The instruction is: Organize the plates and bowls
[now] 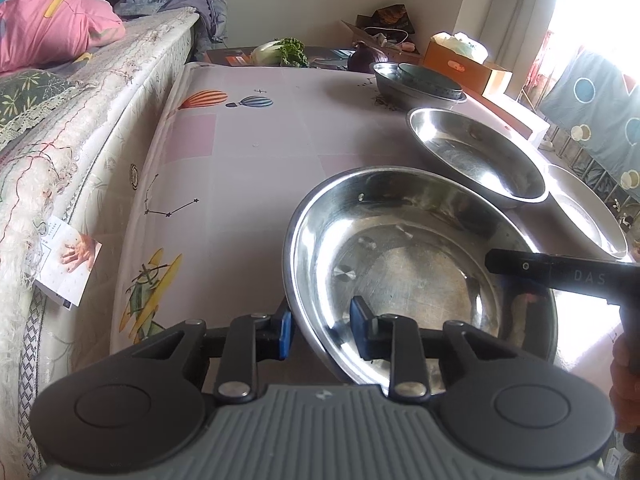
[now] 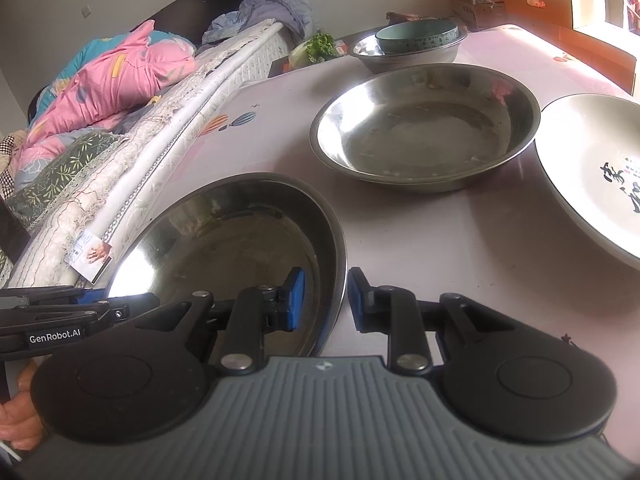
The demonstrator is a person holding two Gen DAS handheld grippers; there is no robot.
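Two handheld tongs work at the near edge of a table covered in a pale pink cloth (image 1: 248, 128) printed with hot-air balloons and star patterns. The left tongs (image 1: 322, 326) are parted, with one blue pad outside and one inside the rim of the nearest steel plate (image 1: 404, 264), straddling its left edge; the pads do not visibly press the metal. The right tongs (image 2: 326, 298) are likewise parted, straddling the right edge of the same steel plate (image 2: 240, 236), one pad inside the dish and one just outside on the cloth. In the left camera the right tongs' black arm reaches over the plate's far right rim.

Just beyond this plate lies a second steel plate (image 2: 424, 128), empty, close to the first but apart from it. To its right, touching or nearly touching it, sits a white ceramic plate (image 2: 592, 176) with black brush lettering. Farther back stands a steel basin (image 2: 412, 58) holding a teal bowl (image 2: 416, 36).

Along the left side of the table runs a bed (image 1: 92, 128) with a pink quilt (image 1: 52, 28). Behind the table are leafy greens (image 1: 286, 52) and cardboard boxes (image 2: 552, 0).
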